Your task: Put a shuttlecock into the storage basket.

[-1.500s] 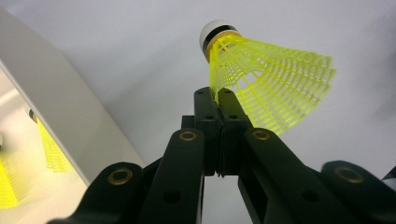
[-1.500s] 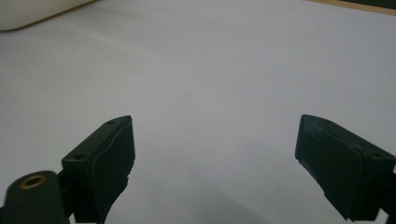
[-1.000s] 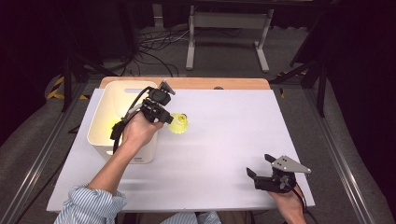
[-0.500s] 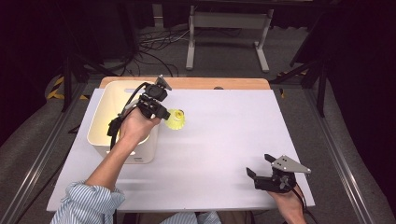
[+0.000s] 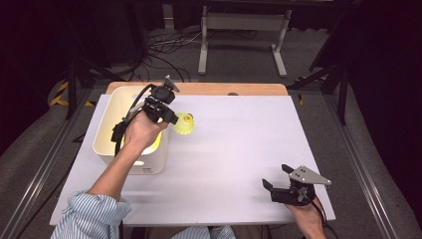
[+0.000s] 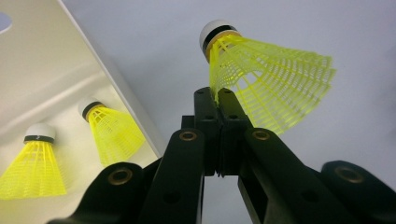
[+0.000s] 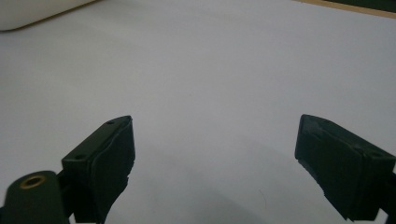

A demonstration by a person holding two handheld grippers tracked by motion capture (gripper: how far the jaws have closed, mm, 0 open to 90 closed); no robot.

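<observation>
Just past the bin's 3 o'clock wall, above the white tabletop [image 5: 239, 139], a yellow shuttlecock [image 5: 183, 123] hangs in the left gripper [image 5: 171, 118], whose jaws are pressed together on the edge of its mesh skirt, near the cork. In the left gripper view the shuttlecock [image 6: 261, 79] has its long axis slanted: white cork toward 11 o'clock, flared skirt opening toward 4 o'clock. By my reading, the step in hand is carrying it, pinched, between bin and table; which way it is headed I cannot tell. If it is going in, the next move calls for swinging toward 9 o'clock over the rim, then parting the jaws. Two more shuttlecocks [image 6: 112, 133] lie inside the cream bin [image 5: 107, 134]. Well apart, at 5 o'clock on the table, the right gripper [image 5: 278, 178] rests with jaws spread wide, pinching nothing
</observation>
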